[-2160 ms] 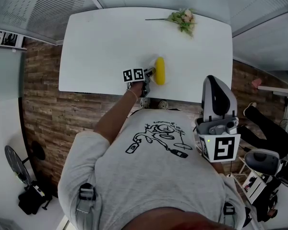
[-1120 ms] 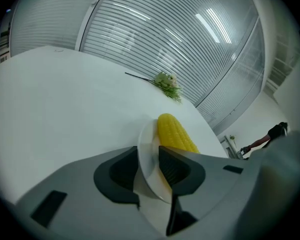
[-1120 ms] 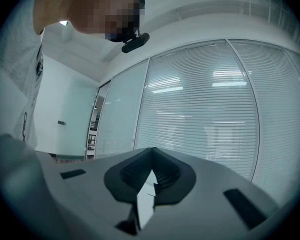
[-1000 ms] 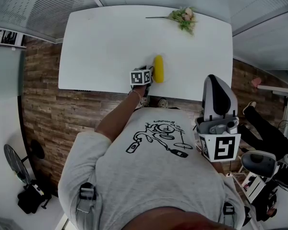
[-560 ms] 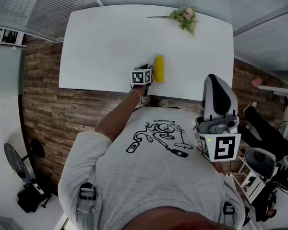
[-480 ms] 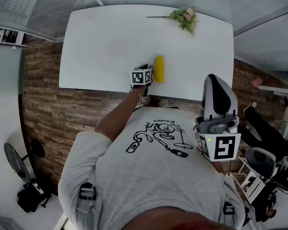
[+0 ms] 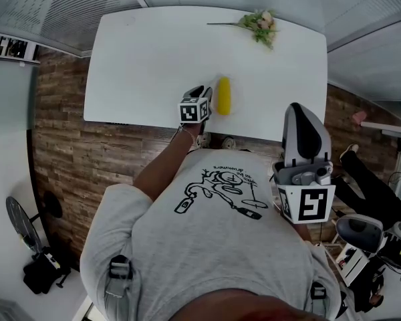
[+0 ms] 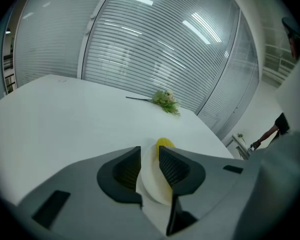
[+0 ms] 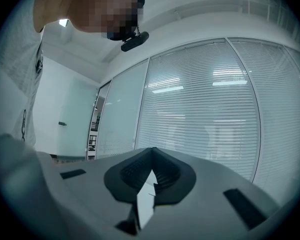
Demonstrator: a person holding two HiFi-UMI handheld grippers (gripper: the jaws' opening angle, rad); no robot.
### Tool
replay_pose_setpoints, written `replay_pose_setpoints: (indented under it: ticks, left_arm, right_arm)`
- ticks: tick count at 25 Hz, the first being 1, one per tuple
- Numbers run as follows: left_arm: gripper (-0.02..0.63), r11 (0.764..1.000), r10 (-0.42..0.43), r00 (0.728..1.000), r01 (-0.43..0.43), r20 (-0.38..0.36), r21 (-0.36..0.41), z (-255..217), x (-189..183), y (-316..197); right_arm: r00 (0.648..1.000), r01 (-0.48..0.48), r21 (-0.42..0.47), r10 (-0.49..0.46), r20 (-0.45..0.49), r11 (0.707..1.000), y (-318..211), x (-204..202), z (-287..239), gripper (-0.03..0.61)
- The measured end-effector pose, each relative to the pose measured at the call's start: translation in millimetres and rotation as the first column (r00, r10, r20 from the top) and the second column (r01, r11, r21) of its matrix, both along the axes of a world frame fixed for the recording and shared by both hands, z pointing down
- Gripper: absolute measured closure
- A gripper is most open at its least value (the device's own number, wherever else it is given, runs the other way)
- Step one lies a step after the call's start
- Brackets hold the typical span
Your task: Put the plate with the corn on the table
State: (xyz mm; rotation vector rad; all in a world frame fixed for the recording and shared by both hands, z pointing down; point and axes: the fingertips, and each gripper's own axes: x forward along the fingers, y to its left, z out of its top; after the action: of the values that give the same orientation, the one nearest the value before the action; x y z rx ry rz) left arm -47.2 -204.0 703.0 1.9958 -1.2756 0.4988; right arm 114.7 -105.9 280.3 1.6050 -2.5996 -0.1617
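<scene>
My left tongs (image 8: 150, 156) pinch the rim of the plate (image 8: 154, 186). The plate sits on the worktop (image 7: 147, 59) near its front edge, with the corn (image 7: 223, 95) on it. My right tongs (image 9: 151, 170) are squeezed together, holding nothing.

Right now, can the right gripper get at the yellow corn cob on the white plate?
Probably not yet: the right gripper hangs shut beside the person, off the white table, and the left gripper holds the plate beside the corn cob.

Wood-plank floor (image 7: 57, 146); white table (image 7: 140, 59); slatted blinds (image 8: 155, 49) across glass walls (image 9: 120, 119); strip lights (image 8: 200, 26) showing through.
</scene>
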Motion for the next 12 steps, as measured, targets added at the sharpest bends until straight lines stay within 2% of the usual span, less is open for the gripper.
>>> replay_pose_setpoints:
  ticks: [7,12]
  left_arm:
    - [0.491,0.994,-0.004,0.999,0.008,-0.036,0.111,-49.5,0.7,-1.2]
    - [0.503,0.976,-0.004,0.999,0.013,-0.041,0.216,-97.1,-0.8,-2.2]
  right_arm:
    - [1.000,0.003,-0.003,-0.003,0.001,1.000,-1.0,0.0,0.7,0.572]
    - [1.000,0.004,-0.006,-0.004,0.008,1.000,-1.5,0.6,1.6,0.572]
